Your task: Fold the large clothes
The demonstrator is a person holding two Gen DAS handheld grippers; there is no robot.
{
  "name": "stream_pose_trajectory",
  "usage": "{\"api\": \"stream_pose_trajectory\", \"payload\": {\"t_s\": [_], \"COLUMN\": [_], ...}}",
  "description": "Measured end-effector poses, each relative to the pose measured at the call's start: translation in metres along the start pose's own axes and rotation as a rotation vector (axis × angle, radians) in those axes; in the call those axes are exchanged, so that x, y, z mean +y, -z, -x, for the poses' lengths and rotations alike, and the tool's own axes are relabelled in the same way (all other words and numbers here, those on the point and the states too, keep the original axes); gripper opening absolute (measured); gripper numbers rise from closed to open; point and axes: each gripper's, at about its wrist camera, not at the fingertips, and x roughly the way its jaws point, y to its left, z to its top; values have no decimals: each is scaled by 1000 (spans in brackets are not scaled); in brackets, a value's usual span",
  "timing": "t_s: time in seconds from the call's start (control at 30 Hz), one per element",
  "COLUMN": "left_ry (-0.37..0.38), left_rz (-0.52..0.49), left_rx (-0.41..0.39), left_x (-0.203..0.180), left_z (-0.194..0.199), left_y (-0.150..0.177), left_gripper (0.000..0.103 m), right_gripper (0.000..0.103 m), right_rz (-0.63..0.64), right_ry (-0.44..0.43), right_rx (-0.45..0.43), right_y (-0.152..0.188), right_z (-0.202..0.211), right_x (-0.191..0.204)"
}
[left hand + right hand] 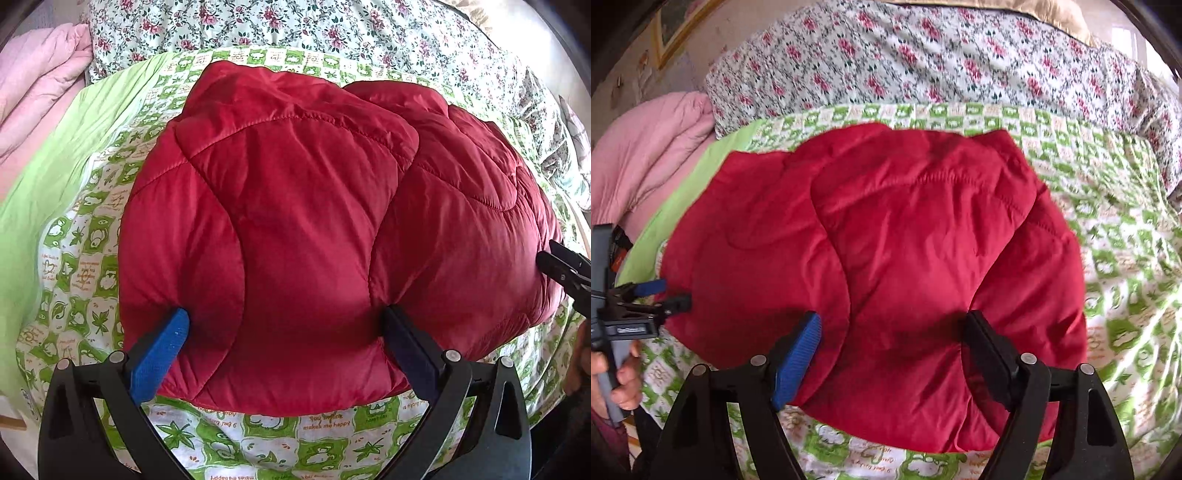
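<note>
Left wrist view: each hand-held gripper (286,325) (892,328) spreads wide over the puffy quilted red jacket (314,229).

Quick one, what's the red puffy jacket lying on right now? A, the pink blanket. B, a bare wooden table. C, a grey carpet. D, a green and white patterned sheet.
D: the red jacket sits folded on the green and white patterned sheet, which shows all around its edges; the pink blanket lies off to the side.

red padded jacket (295,229) filling mid-bed, bare green quilt (1126,288) right, floral bedding (295,26) banked behind
</note>
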Motion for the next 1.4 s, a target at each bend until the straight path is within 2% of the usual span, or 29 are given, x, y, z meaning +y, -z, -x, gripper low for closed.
{"api": "stream_pose_trajectory", "payload": {"t_s": [0.57,0.7,0.77,0.87,0.93,1.0,1.1,1.17,1.27,1.4], "left_ry": [-2,48,78,118,146,134,133,82,110,85], "left_rz": [19,69,88,71,33,-11,-30,-13,44,19], "left_rx": [-17,-85,-145,-201,-198,-180,-113,-28,-20,-7], "left_x": [0,11,16,14,4,-10,-15,-12,0,-5], "left_z": [3,30,53,76,74,59,27,-6,-25,-31], "left_y": [1,0,-5,-16,-26,-39,-48,-48,-44,-44], "left_gripper": [103,99,99,99,99,99,99,99,103,103], "right_gripper": [88,87,87,83,82,82,82,82,84,84], "right_rz": [11,9,7,5,0,8,6,-19,-21,-28], "right_ry": [7,6,8,7,-16,-6,4,-2,-20,-20], "right_rx": [12,13,16,-7,-71,-79,-26,29,57,72], "right_y": [-3,-2,-3,-8,-18,-27,-39,-42,-38,-35], "right_z": [-23,-22,-19,1,22,26,6,-14,-34,-43], "right_x": [-4,-5,-5,-1,1,2,-3,-10,-16,-16]}}
